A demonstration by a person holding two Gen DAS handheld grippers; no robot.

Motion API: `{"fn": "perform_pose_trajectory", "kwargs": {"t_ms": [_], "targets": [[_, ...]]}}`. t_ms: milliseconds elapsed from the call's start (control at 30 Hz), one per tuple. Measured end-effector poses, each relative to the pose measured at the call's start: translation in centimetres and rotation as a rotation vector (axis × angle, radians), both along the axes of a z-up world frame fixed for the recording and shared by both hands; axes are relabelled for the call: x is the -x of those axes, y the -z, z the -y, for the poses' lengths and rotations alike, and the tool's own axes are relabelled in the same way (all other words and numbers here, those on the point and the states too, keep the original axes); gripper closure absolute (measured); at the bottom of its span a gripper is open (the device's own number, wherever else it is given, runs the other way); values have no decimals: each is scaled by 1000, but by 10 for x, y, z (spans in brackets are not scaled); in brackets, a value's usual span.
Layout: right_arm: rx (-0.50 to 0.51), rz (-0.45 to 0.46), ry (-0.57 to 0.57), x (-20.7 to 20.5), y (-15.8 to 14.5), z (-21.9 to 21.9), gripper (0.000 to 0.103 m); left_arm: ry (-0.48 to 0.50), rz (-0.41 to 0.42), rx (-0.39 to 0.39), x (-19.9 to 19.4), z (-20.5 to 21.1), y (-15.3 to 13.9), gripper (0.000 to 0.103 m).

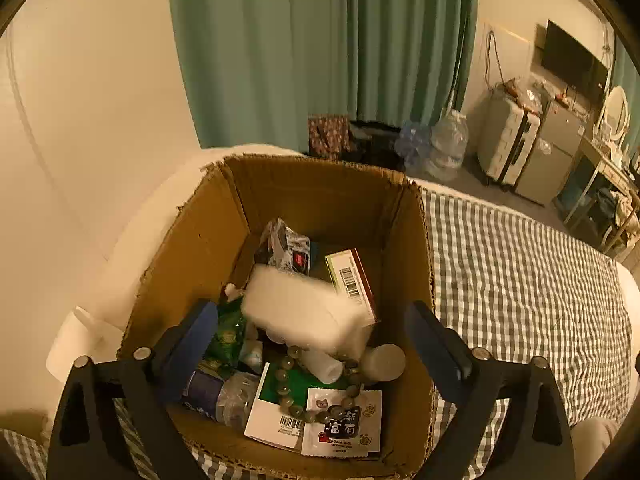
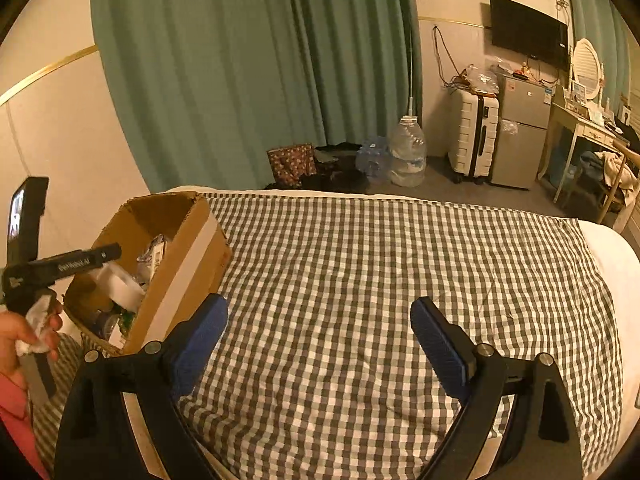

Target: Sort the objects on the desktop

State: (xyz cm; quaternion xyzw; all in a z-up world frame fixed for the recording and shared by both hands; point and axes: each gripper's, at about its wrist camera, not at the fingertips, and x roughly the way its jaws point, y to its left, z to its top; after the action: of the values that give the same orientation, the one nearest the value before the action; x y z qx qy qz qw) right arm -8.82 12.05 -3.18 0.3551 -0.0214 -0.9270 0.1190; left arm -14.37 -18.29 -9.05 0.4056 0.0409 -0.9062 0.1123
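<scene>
Your left gripper [image 1: 312, 336] hangs over cardboard box [image 1: 320, 196], jaws spread wide, nothing pressed between pads. White blurred pack [image 1: 304, 312] sits between fingers in view, apart from both, above box contents. Box holds bead bracelet [image 1: 320, 400], barcode carton [image 1: 352, 280], sachet [image 1: 344, 424], plastic bottle [image 1: 224, 396]. Your right gripper [image 2: 320, 332] hovers above checked bedcover [image 2: 360, 260], jaws wide, empty. Box stands at left edge of cover in right view; your left hand [image 2: 24, 332] grips tool handle beside it.
</scene>
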Motion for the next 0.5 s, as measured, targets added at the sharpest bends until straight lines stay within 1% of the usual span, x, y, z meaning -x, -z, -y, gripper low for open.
{"fn": "perform_pose_trajectory", "kwargs": {"t_ms": [100, 200, 233, 300, 400, 500], "targets": [[-15, 6, 10, 1, -1, 4, 10, -22, -44, 2, -17, -7, -7, 3], [0, 8, 22, -3, -3, 12, 8, -17, -97, 9, -40, -20, -13, 0], [8, 5, 27, -5, -5, 14, 7, -11, -111, 13, -49, -28, -14, 0], [24, -5, 45, -8, -8, 20, 0, 14, -130, 12, -55, -41, -20, 0], [39, -13, 63, -12, -11, 31, 0, 50, -150, 27, -61, -58, -30, 0], [6, -17, 34, -19, -10, 50, 0, 77, -163, 50, -64, -66, -34, 0]]}}
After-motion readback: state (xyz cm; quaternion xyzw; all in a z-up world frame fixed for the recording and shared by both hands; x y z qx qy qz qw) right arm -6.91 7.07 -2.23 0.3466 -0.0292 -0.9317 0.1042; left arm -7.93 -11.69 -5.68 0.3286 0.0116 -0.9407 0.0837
